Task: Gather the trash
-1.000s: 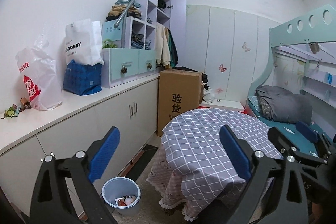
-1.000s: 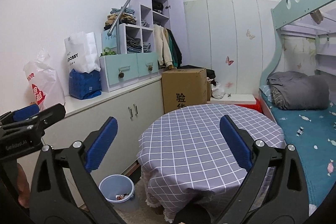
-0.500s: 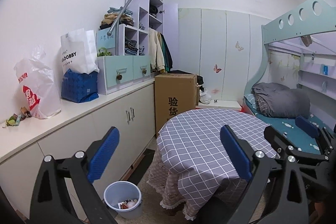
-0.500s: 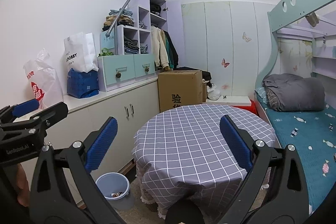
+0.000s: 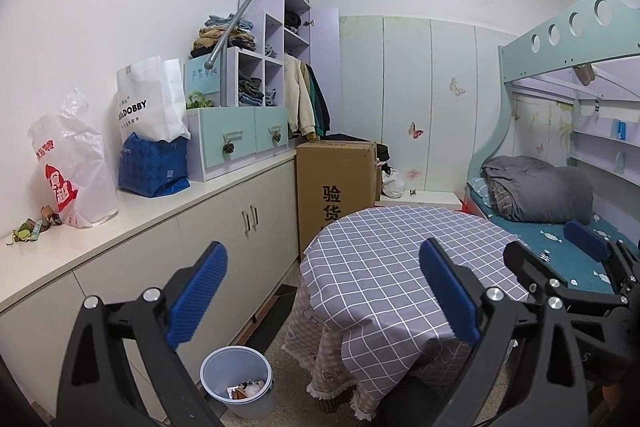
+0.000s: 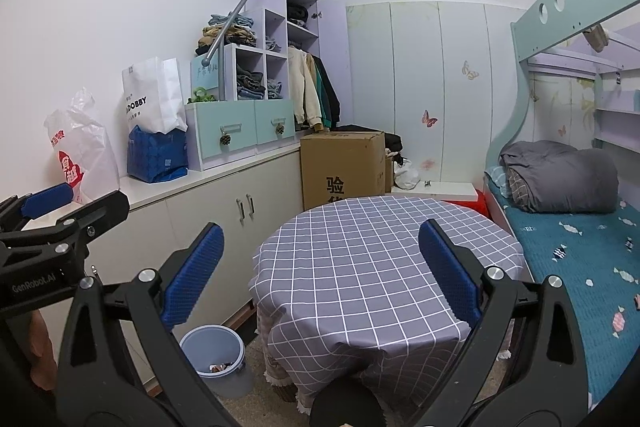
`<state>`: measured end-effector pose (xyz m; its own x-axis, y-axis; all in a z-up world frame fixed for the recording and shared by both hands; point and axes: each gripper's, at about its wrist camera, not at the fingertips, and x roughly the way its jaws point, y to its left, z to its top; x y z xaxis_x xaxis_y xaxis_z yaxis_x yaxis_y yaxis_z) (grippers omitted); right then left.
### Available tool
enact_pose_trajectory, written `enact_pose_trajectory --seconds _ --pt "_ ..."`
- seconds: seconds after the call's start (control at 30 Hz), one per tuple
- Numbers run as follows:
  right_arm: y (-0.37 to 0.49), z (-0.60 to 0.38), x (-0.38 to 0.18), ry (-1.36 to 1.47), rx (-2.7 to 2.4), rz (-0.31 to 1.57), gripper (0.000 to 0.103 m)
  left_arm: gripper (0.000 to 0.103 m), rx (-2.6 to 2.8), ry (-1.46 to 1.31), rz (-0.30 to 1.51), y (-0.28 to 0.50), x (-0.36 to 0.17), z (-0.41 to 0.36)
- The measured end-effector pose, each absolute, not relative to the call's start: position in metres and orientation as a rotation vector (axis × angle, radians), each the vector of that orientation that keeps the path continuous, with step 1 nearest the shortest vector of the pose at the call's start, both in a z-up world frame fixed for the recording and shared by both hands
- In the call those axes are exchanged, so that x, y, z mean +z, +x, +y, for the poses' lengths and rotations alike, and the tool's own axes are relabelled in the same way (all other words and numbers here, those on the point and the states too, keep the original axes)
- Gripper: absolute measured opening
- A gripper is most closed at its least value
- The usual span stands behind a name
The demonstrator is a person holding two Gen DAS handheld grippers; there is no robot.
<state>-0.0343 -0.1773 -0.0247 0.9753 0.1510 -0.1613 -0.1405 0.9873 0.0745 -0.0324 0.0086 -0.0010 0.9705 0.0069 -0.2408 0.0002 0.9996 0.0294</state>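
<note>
On the far left of the left wrist view, a small heap of crumpled wrappers (image 5: 30, 229) lies on the white counter (image 5: 132, 227), just beside a white plastic bag (image 5: 72, 163); this looks like the trash to be gathered, and nothing is near it yet. Over the last second both cameras have risen and tilted up a little, so the counter top and the scraps sit lower in the picture than before, while the room itself stays as it was. The left gripper (image 5: 322, 291) hangs in the air with its blue pads spread wide and nothing between them. Below it on the floor, between the cupboard doors and the table (image 5: 400, 267) with the checked cloth, stands a blue bin (image 5: 236, 383) with some litter already in it. The right gripper (image 6: 320, 273) is likewise wide open and empty, held over the near edge of the table. The shift reads as a survey of the room and not yet a reach: the task seems barely begun, and the likely next step is a turn left toward the counter.
</note>
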Motion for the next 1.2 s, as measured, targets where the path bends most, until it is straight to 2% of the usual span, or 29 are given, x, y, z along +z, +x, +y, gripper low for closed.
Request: enact_pose_trajectory --seconds 1.2 --pt "-0.0343 -0.1804 -0.0315 0.067 0.151 0.178 0.096 0.095 0.005 0.030 0.247 -0.0320 -0.0042 0.0054"
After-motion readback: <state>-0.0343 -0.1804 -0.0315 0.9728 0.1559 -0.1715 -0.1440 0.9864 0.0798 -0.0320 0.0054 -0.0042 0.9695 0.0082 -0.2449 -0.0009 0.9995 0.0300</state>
